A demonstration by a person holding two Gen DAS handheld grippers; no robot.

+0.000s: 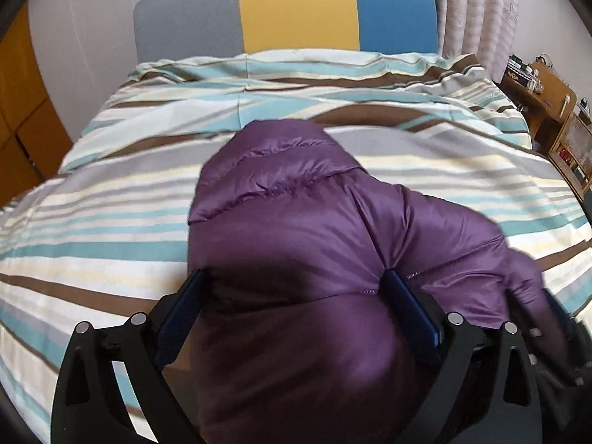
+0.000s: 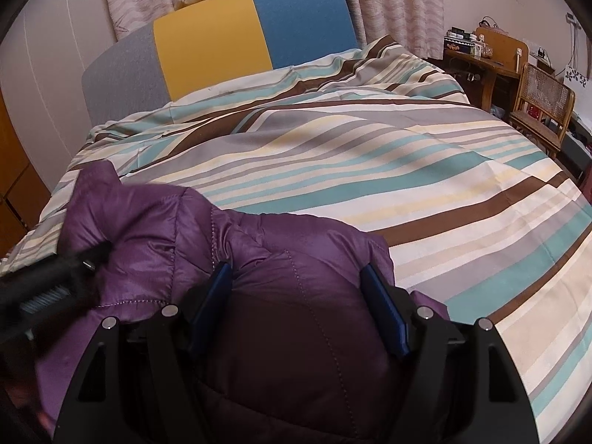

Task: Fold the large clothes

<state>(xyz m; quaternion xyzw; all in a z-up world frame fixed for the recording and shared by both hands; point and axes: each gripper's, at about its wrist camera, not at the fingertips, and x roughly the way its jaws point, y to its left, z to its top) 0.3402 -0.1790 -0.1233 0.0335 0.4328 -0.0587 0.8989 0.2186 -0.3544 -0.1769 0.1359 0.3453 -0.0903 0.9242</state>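
- In the lower centre of the left wrist view, the left gripper (image 1: 292, 288) has its blue-padded fingers (image 1: 410, 307) spread wide, with puffy fabric of the purple jacket (image 1: 296, 222) bulging up between them; whether they are pressing on the fabric I cannot tell.
- In the lower centre of the right wrist view, the right gripper (image 2: 296, 288) stands the same way: fingers (image 2: 384, 310) set apart, a quilted fold of the purple jacket (image 2: 281, 273) filling the gap, grip unclear.
- At the lower right edge of the left view, the dark, blurred body of the right gripper (image 1: 555, 329) meets the jacket's side.
- At the left edge of the right view, the left gripper (image 2: 48, 281) shows as a black blurred shape against the jacket.
- The jacket is bunched in the lower middle of both frames, lying on the striped bedcover (image 1: 111, 214), its rounded upper end reaching toward frame centre in the left view.
- The striped bedcover (image 2: 407, 170), in teal, cream, grey and brown bands, spreads across the middle of both frames.
- At the top centre stands the headboard (image 1: 296, 7) with grey, yellow and blue panels, seen too in the upper left of the right view (image 2: 251, 33).
- Behind it hang pale patterned curtains (image 2: 392, 0).
- At the upper right are a wooden desk (image 2: 477, 63) with clutter and a cane-backed chair (image 2: 544, 100).
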